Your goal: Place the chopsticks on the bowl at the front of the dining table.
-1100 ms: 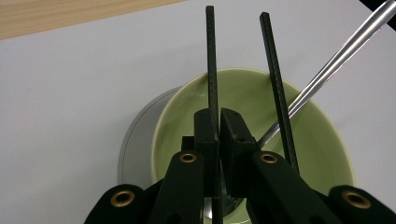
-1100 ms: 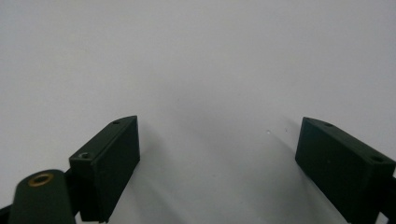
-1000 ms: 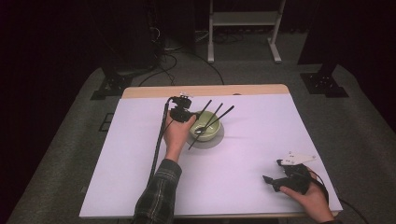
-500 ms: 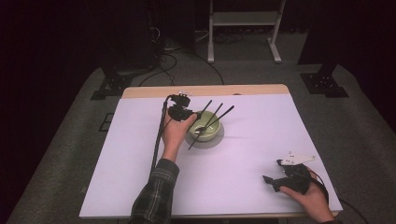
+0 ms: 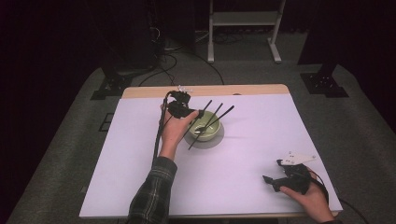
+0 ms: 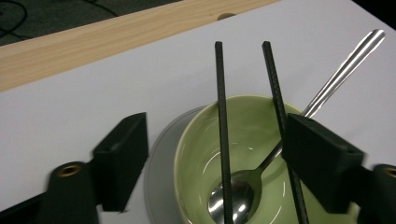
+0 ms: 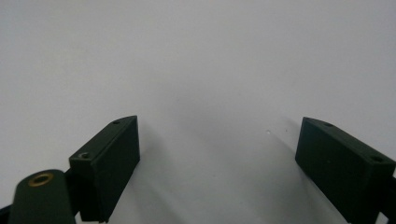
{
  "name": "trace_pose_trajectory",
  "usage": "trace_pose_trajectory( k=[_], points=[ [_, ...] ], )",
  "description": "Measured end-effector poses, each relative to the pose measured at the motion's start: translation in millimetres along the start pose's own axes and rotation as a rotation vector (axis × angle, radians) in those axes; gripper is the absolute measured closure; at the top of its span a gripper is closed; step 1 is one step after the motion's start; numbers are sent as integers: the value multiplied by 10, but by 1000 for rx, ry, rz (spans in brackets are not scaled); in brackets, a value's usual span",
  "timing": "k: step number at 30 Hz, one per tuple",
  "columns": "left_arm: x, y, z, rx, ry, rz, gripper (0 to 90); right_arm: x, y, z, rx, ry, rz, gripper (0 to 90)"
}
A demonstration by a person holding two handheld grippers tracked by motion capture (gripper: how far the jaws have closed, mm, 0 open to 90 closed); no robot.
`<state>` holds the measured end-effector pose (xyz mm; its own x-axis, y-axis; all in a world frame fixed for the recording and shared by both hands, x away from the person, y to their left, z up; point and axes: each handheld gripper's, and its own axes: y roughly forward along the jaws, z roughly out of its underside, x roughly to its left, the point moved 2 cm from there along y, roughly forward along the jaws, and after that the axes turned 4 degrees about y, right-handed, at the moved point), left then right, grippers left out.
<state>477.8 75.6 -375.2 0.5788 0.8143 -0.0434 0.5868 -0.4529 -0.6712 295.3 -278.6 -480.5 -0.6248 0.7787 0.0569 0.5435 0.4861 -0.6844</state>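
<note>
A pale green bowl [image 5: 208,129] [image 6: 254,135] stands on a grey saucer [image 6: 161,163] at the middle back of the white table. Two black chopsticks [image 6: 222,112] [image 6: 274,88] and a metal spoon [image 6: 343,67] lean in it, their ends pointing to the far right. My left gripper [image 5: 194,114] [image 6: 215,135] hovers over the bowl's left rim. Its jaws have just been opening and now stand apart on either side of the chopsticks without pressing on them. My right gripper [image 5: 273,171] [image 7: 219,140] rests open near the front right corner with bare table between its jaws.
The table's white cover [image 5: 261,140] ends at a wooden strip [image 5: 243,90] along the far edge. A white metal frame [image 5: 243,28] and cables lie on the floor beyond. The left gripper's cable [image 5: 158,135] runs down beside the forearm.
No move shows in the high view: the left hand stays by the bowl, the chopsticks and spoon lie as before, and the right hand keeps still.
</note>
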Motion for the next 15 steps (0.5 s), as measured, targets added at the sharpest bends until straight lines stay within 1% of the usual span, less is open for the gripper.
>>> trace_pose_trajectory(
  k=[1,2,4,5,6,7,8,9,10,11,13,15],
  points=[
    [1,0,-9,-3,2,11,184,0,0,0,0,0,0,122],
    [-1,0,-21,-6,-2,8,163,0,0,0,0,0,0,122],
    [-13,8,-45,2,25,6,81,0,0,0,0,-1,0,122],
    [-27,11,-58,9,36,-14,53,0,0,0,0,0,0,122],
    [-37,13,-71,15,55,-27,46,0,0,0,-1,-1,1,122],
    [-45,18,-85,16,65,-35,45,0,0,0,-1,0,0,122],
    [-48,27,-97,9,58,-42,45,0,0,0,0,-1,0,122],
    [-44,38,-112,12,58,-46,38,0,0,0,0,0,0,122],
    [-39,55,-127,20,65,-48,21,0,0,0,0,0,0,122],
    [-38,70,-144,20,65,-55,18,0,0,0,-1,0,0,122],
    [-37,100,-184,24,78,-73,18,0,0,0,-1,0,0,122],
    [-40,132,-223,18,83,-56,12,0,0,0,-1,0,0,122]
  ],
)
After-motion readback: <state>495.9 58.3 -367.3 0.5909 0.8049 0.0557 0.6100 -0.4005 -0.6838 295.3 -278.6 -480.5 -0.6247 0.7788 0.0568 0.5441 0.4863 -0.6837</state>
